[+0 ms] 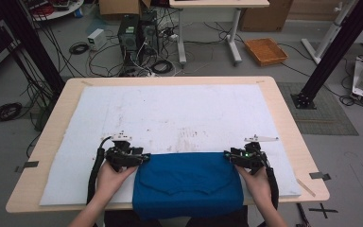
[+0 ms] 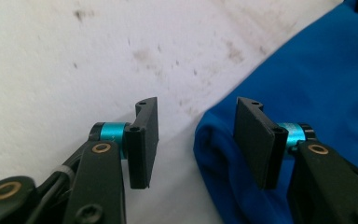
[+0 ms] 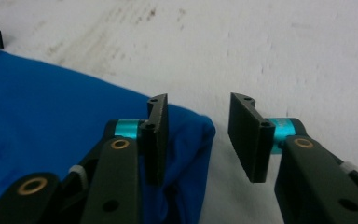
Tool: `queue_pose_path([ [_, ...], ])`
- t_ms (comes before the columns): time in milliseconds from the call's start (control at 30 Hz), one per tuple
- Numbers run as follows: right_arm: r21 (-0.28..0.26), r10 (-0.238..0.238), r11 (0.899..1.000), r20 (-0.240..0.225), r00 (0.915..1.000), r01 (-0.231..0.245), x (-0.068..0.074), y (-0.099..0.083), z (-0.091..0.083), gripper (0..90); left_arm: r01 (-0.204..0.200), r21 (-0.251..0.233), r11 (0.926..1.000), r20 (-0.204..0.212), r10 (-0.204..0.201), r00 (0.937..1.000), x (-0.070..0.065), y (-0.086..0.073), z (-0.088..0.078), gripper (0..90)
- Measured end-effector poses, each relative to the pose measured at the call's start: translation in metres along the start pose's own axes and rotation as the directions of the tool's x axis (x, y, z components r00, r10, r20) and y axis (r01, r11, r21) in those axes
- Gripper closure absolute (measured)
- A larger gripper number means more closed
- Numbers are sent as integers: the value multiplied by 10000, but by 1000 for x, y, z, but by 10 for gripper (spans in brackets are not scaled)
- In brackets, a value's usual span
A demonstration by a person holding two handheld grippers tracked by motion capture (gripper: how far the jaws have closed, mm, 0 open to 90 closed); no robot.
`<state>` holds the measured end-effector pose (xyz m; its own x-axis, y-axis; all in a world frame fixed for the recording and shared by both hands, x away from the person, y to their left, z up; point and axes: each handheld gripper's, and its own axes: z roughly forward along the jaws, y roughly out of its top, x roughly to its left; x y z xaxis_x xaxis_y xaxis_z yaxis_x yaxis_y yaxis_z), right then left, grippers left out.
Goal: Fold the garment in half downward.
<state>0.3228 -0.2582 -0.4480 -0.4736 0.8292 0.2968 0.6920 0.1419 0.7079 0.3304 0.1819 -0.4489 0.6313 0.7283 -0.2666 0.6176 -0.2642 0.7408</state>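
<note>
A folded blue cloth (image 1: 189, 182) lies on the white mat (image 1: 170, 113) at the table's near edge and hangs slightly over it. My left gripper (image 1: 142, 157) sits at the cloth's far left corner. In the left gripper view this gripper (image 2: 196, 140) is open; the cloth's rolled corner (image 2: 214, 144) reaches into the gap and no pad presses on it. My right gripper (image 1: 230, 156) sits at the far right corner. In the right gripper view it (image 3: 198, 137) is open too, one jaw over the cloth (image 3: 51, 112) and the other over bare mat.
The mat, stained with dark specks, covers most of the wooden table (image 1: 288, 113). Beyond the far edge the floor holds cables, computer towers (image 1: 137, 33), an orange tray (image 1: 266, 51) and black frame posts (image 1: 331, 52). A person's hands hold both grippers from the near side.
</note>
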Motion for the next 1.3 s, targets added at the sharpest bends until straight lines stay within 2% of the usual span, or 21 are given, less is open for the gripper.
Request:
queue_pose_path([
  [33,123,-70,9999,-76,9999,71,-1,-1,1,661,-21,20,10000,-50,21,10000,-1,-1,-1,522],
  [67,76,-195,9998,-62,9998,195,-1,-3,1,737,-34,22,10000,2,34,10000,-2,-2,-1,555],
  [133,124,-389,9992,-203,9990,392,0,-4,0,816,-74,86,9999,351,71,9994,-3,-5,-1,704],
  [200,30,-685,9976,-151,9975,685,2,-5,-2,841,-216,6,9998,405,216,9989,-6,-7,-2,807],
  [267,-54,-846,9964,-98,9964,845,4,-6,-3,848,-390,-78,9992,380,393,9985,-8,-7,-3,838],
  [467,-497,-1204,9916,-142,9926,1195,2,5,-4,849,-592,-646,9962,307,612,9977,1,2,-7,848],
  [600,-685,-1335,9888,-82,9910,1326,-2,22,4,849,-777,-1004,9919,-31,778,9970,12,18,-5,847],
  [667,-732,-1504,9860,-4,9886,1499,-6,32,10,849,-721,-1047,9919,-154,709,9974,19,25,-2,847],
  [733,-706,-1476,9865,106,9890,1480,-10,44,15,849,-701,-1123,9912,-303,671,9973,26,33,3,847],
  [800,-685,-1546,9854,218,9877,1558,-13,56,20,848,-825,-1107,9904,-526,771,9956,29,41,8,847],
  [833,-706,-1488,9862,235,9886,1501,-14,61,22,848,-996,-1027,9897,-750,921,9929,32,46,12,847],
  [900,-638,-1605,9846,370,9863,1626,-19,73,29,849,-1163,-890,9892,-934,1080,9898,37,55,18,847],
  [933,-619,-1512,9862,401,9877,1535,-21,77,32,849,-1224,-792,9893,-1010,1142,9883,40,58,21,846],
  [1000,-489,-1463,9877,521,9879,1488,-25,84,37,848,-1163,-823,9898,-1127,1067,9879,45,64,26,846],
  [1100,-628,-1384,9878,610,9885,1422,-31,89,44,849,-1272,-627,9899,-1432,1172,9827,51,71,34,846],
  [1167,-591,-1418,9875,726,9872,1461,-34,89,50,848,-1271,-762,9890,-1445,1151,9828,54,73,38,846],
  [1300,-387,-1338,9897,888,9870,1377,-40,89,59,848,-1128,-638,9916,-1483,1024,9836,57,77,45,845],
])
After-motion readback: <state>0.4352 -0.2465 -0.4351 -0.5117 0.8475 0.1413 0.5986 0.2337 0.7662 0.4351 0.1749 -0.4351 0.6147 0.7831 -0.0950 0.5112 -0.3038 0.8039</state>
